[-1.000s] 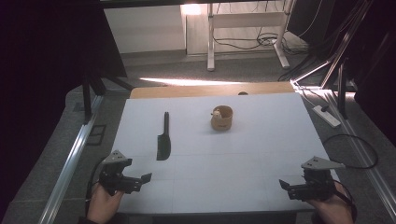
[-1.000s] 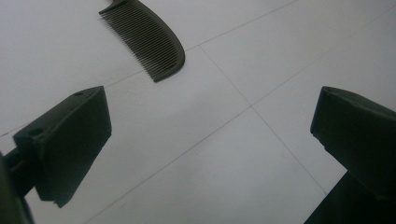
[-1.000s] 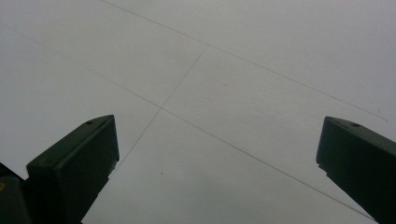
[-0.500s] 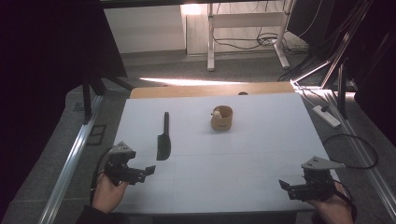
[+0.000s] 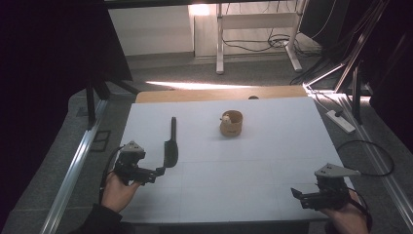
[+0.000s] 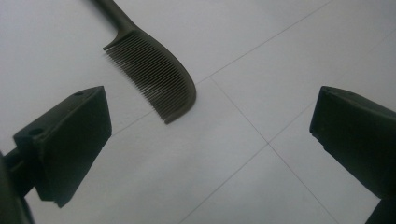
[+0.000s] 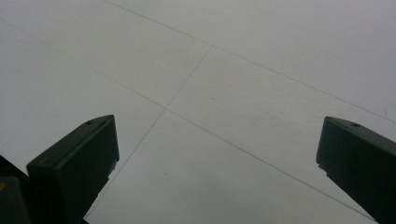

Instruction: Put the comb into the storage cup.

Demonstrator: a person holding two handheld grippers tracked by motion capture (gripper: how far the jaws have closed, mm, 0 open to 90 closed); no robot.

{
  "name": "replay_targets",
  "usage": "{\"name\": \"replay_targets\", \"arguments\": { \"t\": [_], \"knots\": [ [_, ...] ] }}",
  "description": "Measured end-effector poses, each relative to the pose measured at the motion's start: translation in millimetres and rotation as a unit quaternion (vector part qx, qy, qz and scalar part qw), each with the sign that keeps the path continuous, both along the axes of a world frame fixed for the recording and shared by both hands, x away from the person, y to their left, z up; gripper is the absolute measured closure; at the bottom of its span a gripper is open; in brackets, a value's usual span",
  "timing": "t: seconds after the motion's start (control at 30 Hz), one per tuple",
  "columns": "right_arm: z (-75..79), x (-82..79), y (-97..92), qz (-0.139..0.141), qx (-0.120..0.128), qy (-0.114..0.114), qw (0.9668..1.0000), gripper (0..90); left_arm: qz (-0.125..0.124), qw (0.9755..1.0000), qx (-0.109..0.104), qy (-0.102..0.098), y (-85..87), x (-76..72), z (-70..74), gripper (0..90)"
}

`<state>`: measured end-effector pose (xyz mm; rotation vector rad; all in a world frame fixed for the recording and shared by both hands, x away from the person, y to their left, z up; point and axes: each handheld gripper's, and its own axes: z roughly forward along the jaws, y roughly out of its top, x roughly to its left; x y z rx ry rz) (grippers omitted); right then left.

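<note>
White table, gridlines faint. Comb lies lengthwise away from the person, teeth end just ahead of left gripper, jaws apart. Right gripper also apart, well off.

The left gripper sits low at the near left, jaws spread wide; a hand grips it. The right gripper likewise gapes.
</note>
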<state>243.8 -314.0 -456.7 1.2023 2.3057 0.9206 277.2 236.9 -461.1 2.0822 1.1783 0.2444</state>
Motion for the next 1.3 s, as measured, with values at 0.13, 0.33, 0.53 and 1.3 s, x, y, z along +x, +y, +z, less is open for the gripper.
{"name": "replay_targets", "arguments": {
  "t": [0.13,0.33,0.53,1.3],
  "knots": [
    [-0.1,0.1,0.0,0.000,0.000,0.000,1.0000,0.0,-0.005,1.0000,0.003,0.003,-2.4,6.9,0.4,0.0],
    [-0.2,0.4,0.1,0.000,-0.001,0.002,1.0000,0.0,-0.013,0.9999,0.007,0.005,-5.2,18.1,1.6,0.0],
    [-0.4,0.7,0.2,0.000,-0.001,0.003,1.0000,0.0,-0.021,0.9997,0.009,0.007,-8.3,29.1,0.7,0.0],
    [-0.6,1.0,0.3,-0.001,-0.003,0.004,1.0000,0.0,-0.023,0.9995,0.012,0.018,-12.3,65.4,-2.0,0.0]
  ]
}}
